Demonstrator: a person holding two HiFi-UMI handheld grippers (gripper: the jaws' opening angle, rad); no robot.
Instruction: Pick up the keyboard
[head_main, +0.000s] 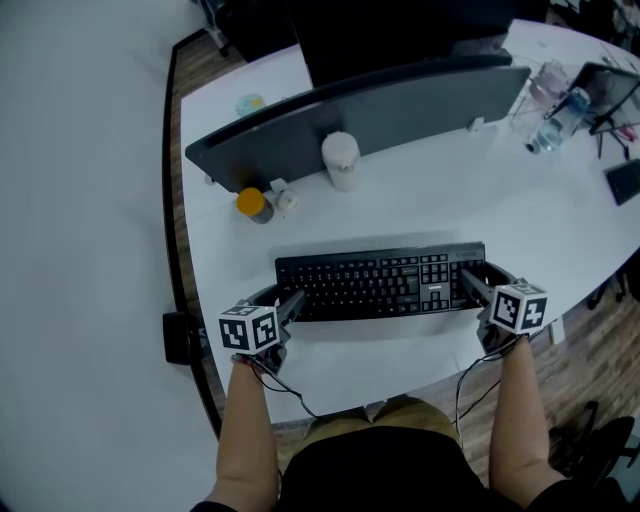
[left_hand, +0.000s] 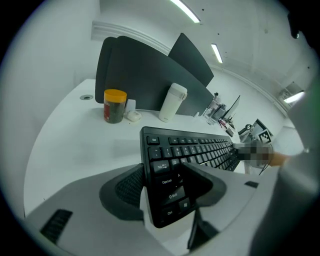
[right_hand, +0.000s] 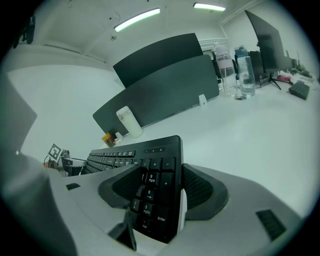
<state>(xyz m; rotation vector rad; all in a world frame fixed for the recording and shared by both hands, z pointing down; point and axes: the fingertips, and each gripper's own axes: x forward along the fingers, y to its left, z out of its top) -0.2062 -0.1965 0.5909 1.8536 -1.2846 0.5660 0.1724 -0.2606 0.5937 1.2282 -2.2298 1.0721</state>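
A black keyboard lies crosswise in front of me, just above the white desk, with a shadow under its near edge. My left gripper is shut on its left end: in the left gripper view the left gripper has one jaw over the Caps Lock and Shift keys and the other under the keyboard. My right gripper is shut on the number-pad end, and the right gripper view shows the right gripper with its jaws clamping the keyboard edge from both sides.
Behind the keyboard stand a white tumbler, a yellow-lidded jar and a small white item, in front of a grey divider panel. Water bottles and a tablet on a stand are at far right. The desk's edge runs close to my body.
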